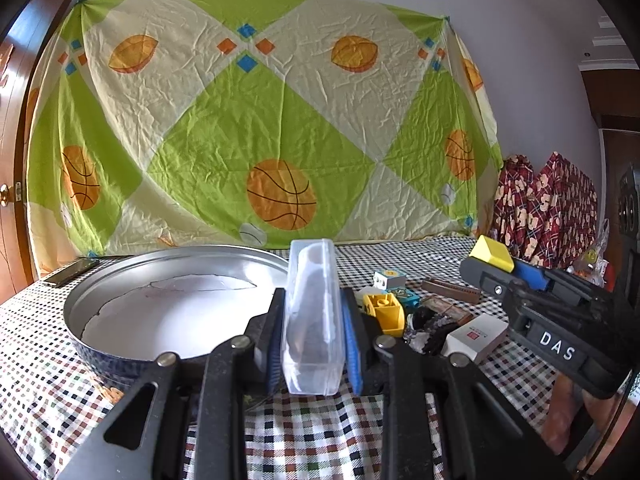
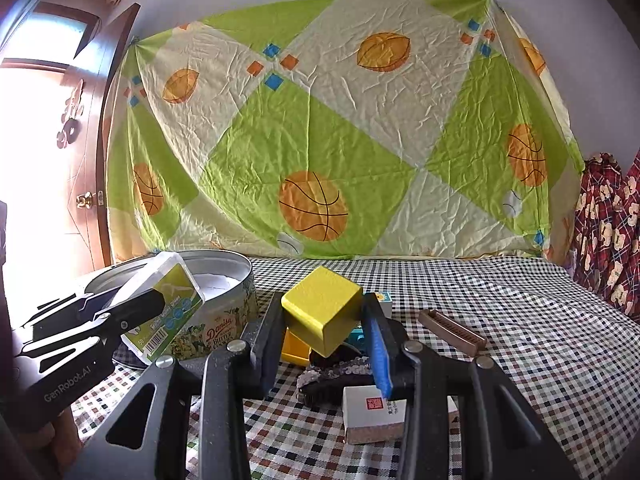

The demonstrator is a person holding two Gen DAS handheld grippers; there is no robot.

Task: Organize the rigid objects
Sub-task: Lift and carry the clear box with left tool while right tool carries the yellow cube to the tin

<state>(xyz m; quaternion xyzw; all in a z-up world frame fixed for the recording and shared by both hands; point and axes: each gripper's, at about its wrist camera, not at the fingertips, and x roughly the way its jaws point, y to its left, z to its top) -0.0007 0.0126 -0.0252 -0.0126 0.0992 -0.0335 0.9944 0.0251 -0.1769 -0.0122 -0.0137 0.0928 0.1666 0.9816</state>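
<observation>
1. Rigid objects are mostly not yet put away: the round cookie tin (image 1: 120, 320), forward and left of the left gripper (image 1: 314, 332), shows only a white paper liner inside, with nothing sorted into it as far as I can see.
2. Left gripper is closed on a clear plastic case (image 1: 314, 320), held upright between its pads, level with the tin's near rim.
3. Right gripper (image 2: 328, 328) is clamped on a yellow block (image 2: 322, 314), tilted and lifted above the pile.
4. Still lying on the checked desk (image 2: 520, 340) just beyond and beneath the right gripper: a yellow toy brick (image 1: 386, 312), a teal brick (image 1: 408, 296), a dark glittery piece (image 2: 332, 376), a white box (image 2: 374, 420) and a brown comb-like bar (image 2: 452, 332).
5. Judged from this, two items are in hand and heading for the tin; roughly five remain.
</observation>
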